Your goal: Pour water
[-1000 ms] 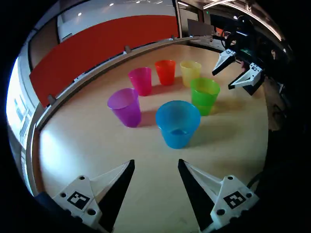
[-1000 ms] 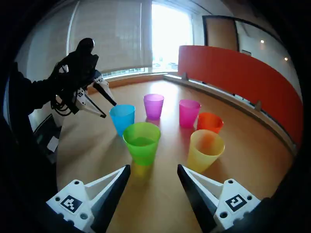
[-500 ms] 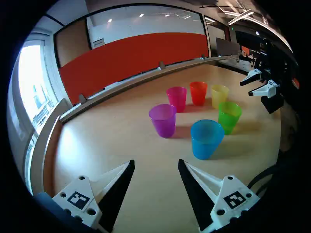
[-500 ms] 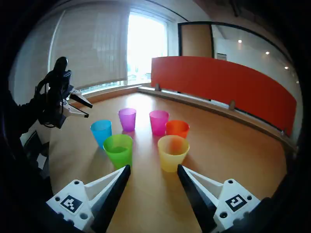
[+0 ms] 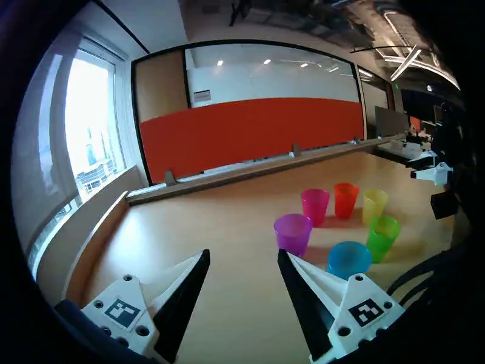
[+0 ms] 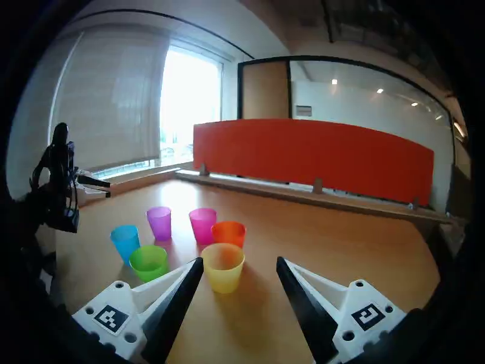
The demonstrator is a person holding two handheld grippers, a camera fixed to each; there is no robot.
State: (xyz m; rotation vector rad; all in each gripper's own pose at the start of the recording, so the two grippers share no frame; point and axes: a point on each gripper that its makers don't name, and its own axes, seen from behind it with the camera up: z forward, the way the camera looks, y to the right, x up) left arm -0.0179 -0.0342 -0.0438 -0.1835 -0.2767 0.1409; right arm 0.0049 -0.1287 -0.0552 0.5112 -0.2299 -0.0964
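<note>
Six plastic cups stand upright in a cluster on the wooden table: purple, pink, orange, yellow, green and blue. My left gripper is open and empty, back from the cups, with the blue and purple ones nearest. In the right gripper view the yellow cup is closest, with green, blue, purple, pink and orange behind. My right gripper is open, holding nothing.
An orange partition runs along the table's far edge, with a bright window at the side. The right gripper hangs beyond the cups in the left gripper view. The left gripper is at the left of the right gripper view.
Both grippers have drawn back and risen away from the cups, which now look smaller and farther off. The cups have not moved. Both pairs of fingers stay open.
</note>
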